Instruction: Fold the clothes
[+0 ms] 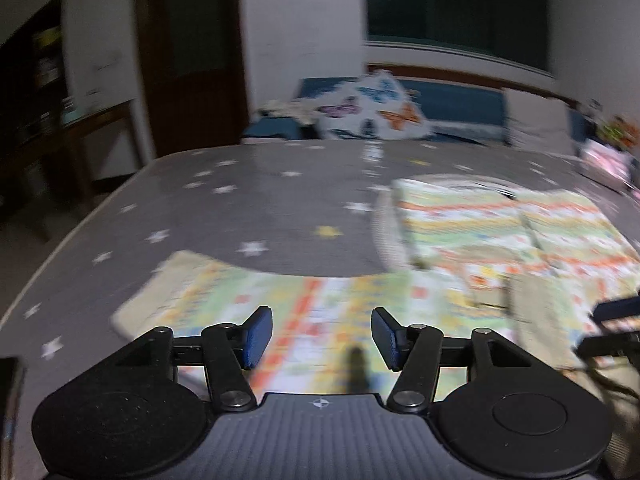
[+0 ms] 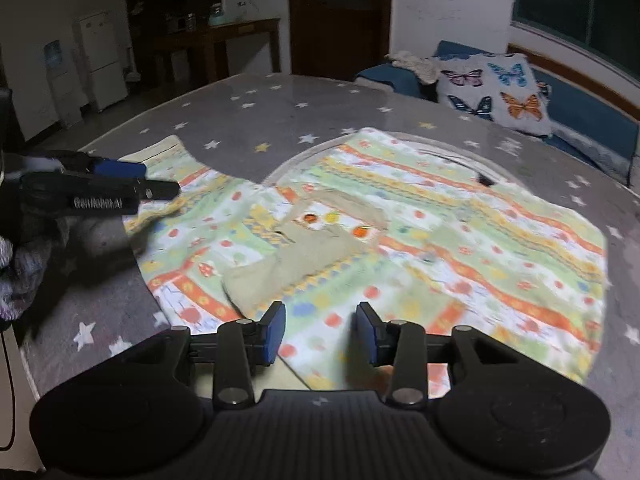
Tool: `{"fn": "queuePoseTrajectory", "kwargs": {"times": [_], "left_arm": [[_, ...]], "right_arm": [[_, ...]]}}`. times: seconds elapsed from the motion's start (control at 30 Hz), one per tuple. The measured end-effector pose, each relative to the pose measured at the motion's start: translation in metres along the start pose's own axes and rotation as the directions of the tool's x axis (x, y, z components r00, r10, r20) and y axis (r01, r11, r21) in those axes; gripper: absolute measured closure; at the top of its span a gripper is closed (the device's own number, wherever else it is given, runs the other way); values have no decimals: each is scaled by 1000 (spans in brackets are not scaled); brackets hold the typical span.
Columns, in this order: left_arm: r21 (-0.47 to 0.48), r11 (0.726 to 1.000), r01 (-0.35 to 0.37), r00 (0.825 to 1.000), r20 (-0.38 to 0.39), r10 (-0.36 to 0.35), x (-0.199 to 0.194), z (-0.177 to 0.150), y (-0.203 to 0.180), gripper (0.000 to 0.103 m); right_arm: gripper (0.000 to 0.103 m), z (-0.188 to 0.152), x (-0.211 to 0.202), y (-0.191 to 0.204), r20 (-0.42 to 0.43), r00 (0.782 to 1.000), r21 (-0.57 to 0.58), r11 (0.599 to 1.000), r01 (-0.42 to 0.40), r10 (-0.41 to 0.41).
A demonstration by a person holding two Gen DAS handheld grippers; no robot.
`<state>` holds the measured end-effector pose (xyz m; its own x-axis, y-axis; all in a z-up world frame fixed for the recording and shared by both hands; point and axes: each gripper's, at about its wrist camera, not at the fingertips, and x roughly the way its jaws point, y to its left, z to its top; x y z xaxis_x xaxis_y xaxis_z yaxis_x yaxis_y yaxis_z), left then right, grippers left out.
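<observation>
A colourful patterned garment (image 2: 420, 248) with orange, green and yellow stripes lies spread flat on a grey star-print table cover (image 2: 260, 120). One sleeve (image 2: 168, 168) stretches to the left. A beige collar and placket (image 2: 320, 240) lies across its middle. My right gripper (image 2: 321, 332) is open just above the garment's near hem, holding nothing. My left gripper (image 1: 322, 336) is open over the sleeve (image 1: 248, 304), empty; it also shows in the right wrist view (image 2: 132, 184) at the left. The left wrist view is blurred.
A butterfly-print cushion (image 2: 496, 88) sits on a blue sofa (image 2: 592, 120) behind the table. A wooden desk (image 2: 224, 40) and dark door (image 2: 340, 16) stand at the back. A white fridge (image 2: 102, 60) stands far left. Dark fabric (image 2: 20, 272) lies at the table's left edge.
</observation>
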<state>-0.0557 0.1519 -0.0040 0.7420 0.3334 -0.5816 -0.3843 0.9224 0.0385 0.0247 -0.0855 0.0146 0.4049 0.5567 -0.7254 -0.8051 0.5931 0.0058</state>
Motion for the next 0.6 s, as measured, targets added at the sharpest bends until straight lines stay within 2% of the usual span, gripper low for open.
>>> {"fn": "queuePoseTrajectory", "kwargs": {"times": [0.23, 0.5, 0.6], "left_arm": [[-65, 993, -96, 995, -16, 95, 8, -2, 46, 44], [-129, 972, -198, 980, -41, 195, 18, -4, 96, 44], [-152, 966, -208, 978, -56, 202, 24, -2, 107, 45]], "right_arm": [[58, 2, 7, 8, -1, 1000, -27, 1000, -13, 13], [58, 2, -1, 5, 11, 1000, -7, 1000, -20, 20], [58, 3, -5, 5, 23, 1000, 1, 1000, -21, 21]]}}
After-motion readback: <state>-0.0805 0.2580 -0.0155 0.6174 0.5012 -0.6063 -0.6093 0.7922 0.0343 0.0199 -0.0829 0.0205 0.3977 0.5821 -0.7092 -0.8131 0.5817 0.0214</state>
